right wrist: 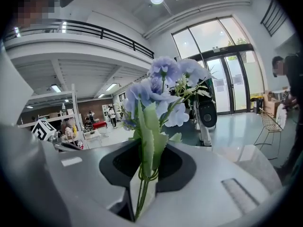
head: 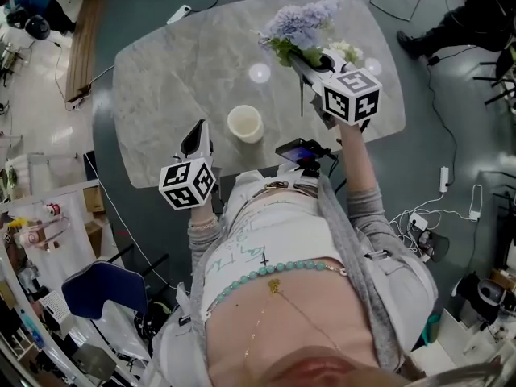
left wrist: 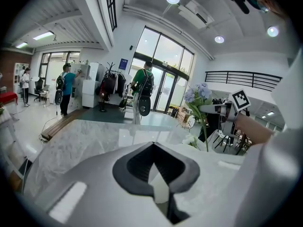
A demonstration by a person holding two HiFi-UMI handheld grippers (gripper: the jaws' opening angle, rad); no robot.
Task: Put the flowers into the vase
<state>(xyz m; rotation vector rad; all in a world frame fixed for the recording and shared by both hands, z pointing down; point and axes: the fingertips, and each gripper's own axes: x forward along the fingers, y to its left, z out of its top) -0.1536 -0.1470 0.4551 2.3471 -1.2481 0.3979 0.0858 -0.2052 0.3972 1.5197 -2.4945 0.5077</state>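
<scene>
A: Right gripper (head: 302, 58) is clamped on the flowers (head: 300, 24) by the stems, above the table (head: 161, 79). Left gripper (head: 196, 138) is closed on nothing.
B: Vase (head: 245, 123)?
A: At 7 o'clock from the flowers, unheld. Stems snagging its rim could tip it.

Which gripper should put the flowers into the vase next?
Right. The right gripper is already shut on the flowers, holding them by the stems above the table. The left gripper is empty beside the vase.
</scene>
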